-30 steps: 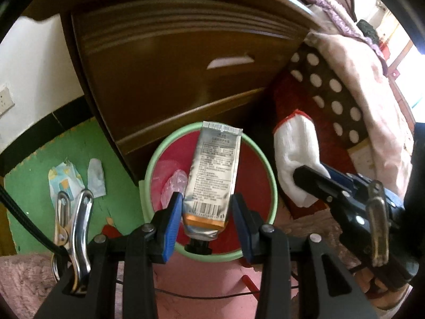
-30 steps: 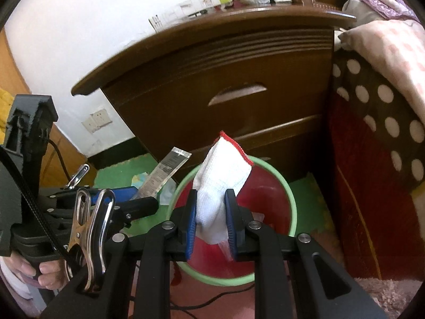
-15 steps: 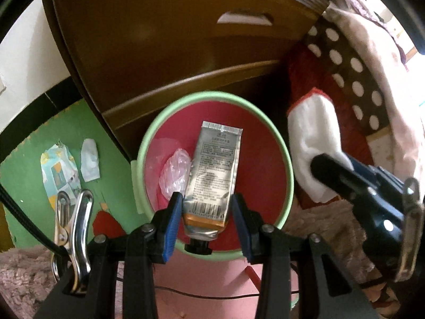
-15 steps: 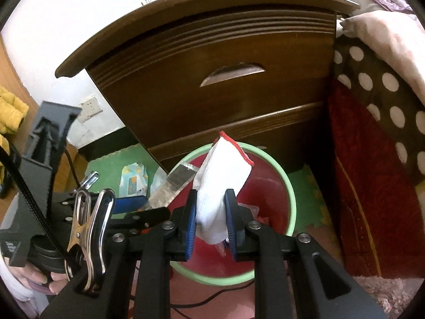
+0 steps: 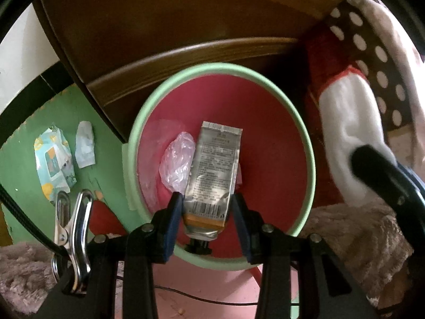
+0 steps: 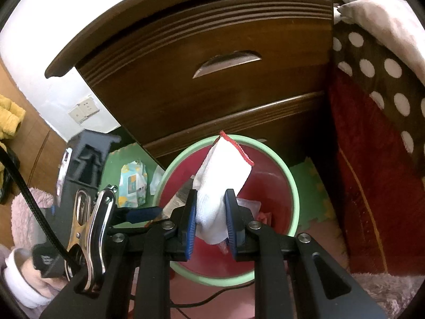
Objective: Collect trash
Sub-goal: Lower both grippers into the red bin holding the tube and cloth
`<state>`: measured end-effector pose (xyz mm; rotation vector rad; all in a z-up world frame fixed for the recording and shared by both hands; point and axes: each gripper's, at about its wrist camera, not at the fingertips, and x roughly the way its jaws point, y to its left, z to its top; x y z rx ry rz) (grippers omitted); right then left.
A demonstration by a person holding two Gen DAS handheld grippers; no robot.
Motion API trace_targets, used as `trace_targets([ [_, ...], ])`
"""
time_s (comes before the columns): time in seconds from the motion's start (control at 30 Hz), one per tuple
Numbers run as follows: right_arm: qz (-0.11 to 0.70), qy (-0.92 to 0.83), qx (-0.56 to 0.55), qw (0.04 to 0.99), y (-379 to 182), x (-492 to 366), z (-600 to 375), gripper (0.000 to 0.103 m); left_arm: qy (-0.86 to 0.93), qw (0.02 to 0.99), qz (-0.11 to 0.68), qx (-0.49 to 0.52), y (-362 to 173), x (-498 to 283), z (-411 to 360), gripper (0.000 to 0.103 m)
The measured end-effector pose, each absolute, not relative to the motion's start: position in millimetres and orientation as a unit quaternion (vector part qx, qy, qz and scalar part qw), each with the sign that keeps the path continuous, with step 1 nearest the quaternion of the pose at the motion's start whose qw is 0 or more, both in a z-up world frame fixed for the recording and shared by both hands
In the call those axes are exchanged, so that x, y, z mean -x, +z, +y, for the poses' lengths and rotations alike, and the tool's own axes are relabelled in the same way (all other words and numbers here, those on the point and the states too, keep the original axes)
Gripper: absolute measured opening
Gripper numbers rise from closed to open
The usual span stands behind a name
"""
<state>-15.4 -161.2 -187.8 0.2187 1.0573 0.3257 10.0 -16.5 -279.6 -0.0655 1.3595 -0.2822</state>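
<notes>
Altogether: one tube (image 5: 212,170), one glove (image 6: 221,186), one bin (image 5: 305,143).

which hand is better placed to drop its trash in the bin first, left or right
Left, probably. The left gripper holds the silver tube squarely over the red inside of the green-rimmed bin. The right gripper holds the white glove over the bin too, but seems nearer the rim.

The silver tube (image 5: 213,167) bears a barcode and fine print, seemingly too blurred to read
</notes>
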Motion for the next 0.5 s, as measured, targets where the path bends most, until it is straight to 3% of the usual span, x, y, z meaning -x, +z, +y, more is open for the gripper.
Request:
trace_targets([
  [0.5, 0.533, 0.149, -0.112, 0.825, -212.5, 6.4, -155.1, 0.021, -0.112, 0.751, 0.649, 0.048, -307.7, -27.9, -19.3, 0.04],
])
